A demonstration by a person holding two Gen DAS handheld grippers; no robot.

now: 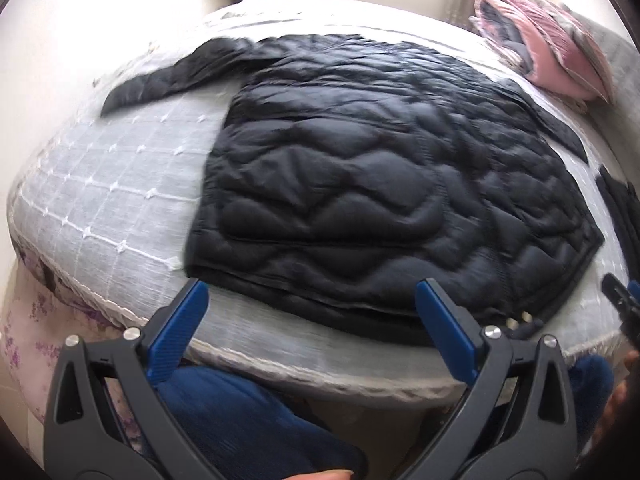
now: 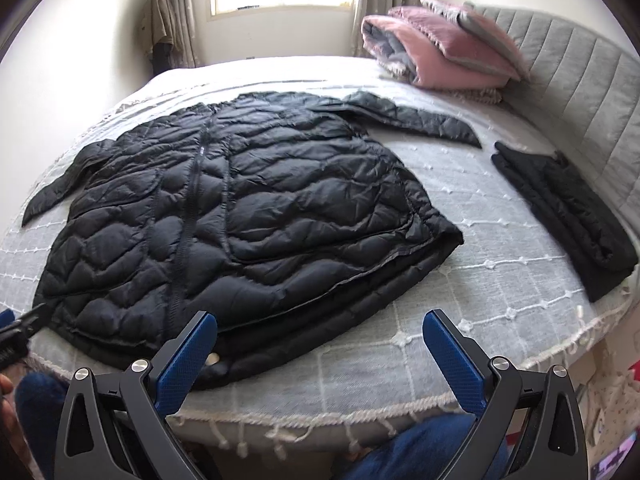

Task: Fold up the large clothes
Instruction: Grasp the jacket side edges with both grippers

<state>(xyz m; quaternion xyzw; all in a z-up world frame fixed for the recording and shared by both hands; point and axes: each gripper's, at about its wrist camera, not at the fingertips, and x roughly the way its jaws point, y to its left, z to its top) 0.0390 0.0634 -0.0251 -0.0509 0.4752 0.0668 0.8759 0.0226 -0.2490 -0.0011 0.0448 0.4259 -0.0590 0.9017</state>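
Across the bed [image 2: 460,280] lies the black jacket [image 2: 240,208], long axis running away from both wide-open, empty grippers (hem nearest): left gripper [image 1: 312,312], right gripper [image 2: 320,344].

No legible text, label, brand, number or sign on anything in either view.
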